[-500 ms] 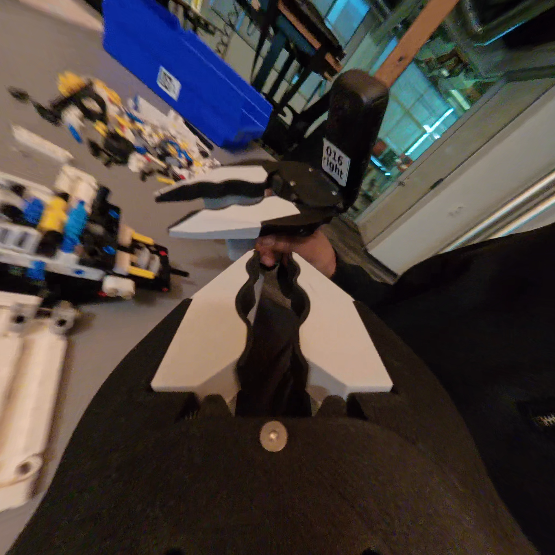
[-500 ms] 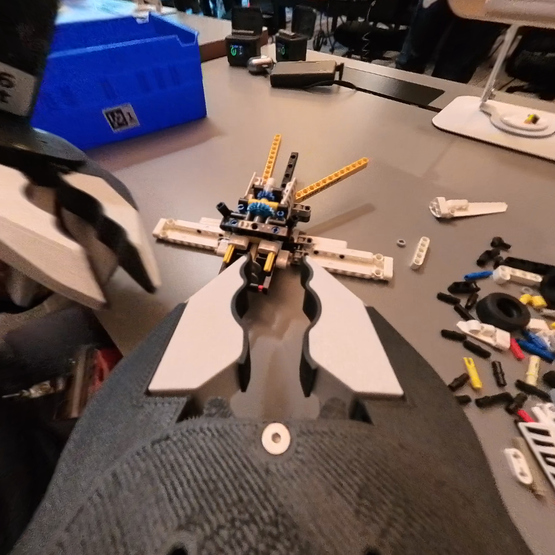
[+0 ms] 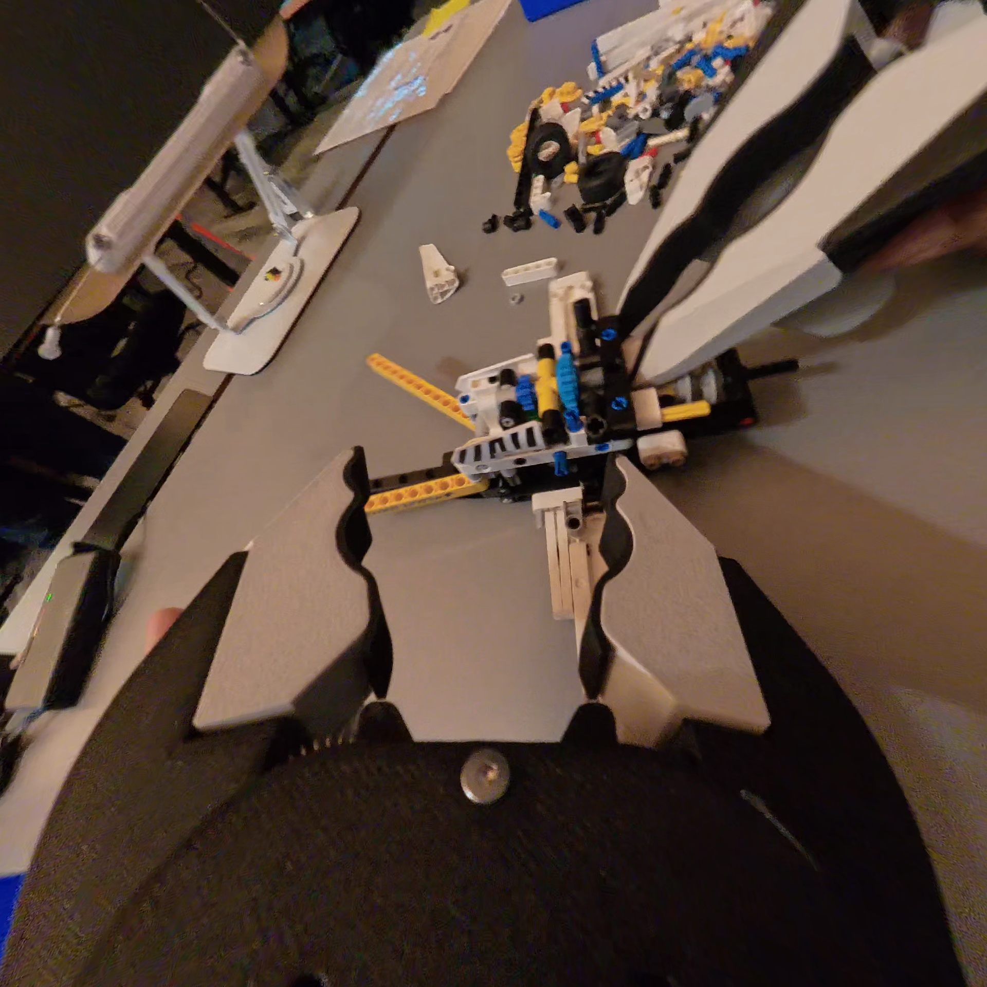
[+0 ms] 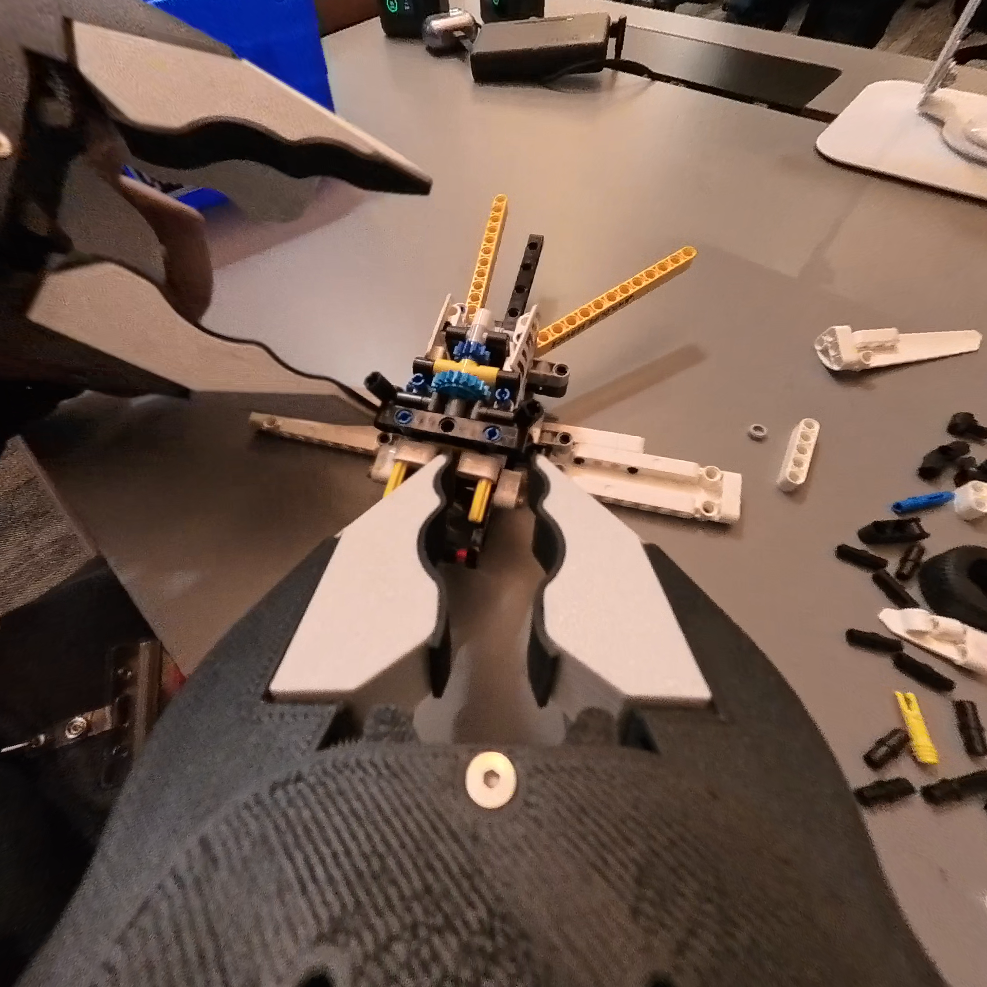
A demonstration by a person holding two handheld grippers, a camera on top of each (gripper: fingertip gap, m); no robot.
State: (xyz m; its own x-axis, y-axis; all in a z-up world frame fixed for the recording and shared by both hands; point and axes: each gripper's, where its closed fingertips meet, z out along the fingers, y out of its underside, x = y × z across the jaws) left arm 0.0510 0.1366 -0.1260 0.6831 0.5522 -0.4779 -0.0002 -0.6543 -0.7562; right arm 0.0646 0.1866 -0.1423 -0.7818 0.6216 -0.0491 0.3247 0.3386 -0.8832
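My right gripper (image 4: 488, 470) is closed on the rear of the brick model (image 4: 464, 395), with both pads against its black and white end. My left gripper (image 3: 483, 475) stands wide open beside the model, one finger (image 3: 614, 512) near its white beam. The model rests mid-table (image 4: 694, 160), loose pieces (image 4: 908, 587) toward the right edge.

Sitting on the table (image 4: 694, 176) are one brick model (image 4: 459, 395), three long yellow beams (image 4: 614, 299), one black tyre (image 4: 956, 582), two grippers (image 4: 488, 470).
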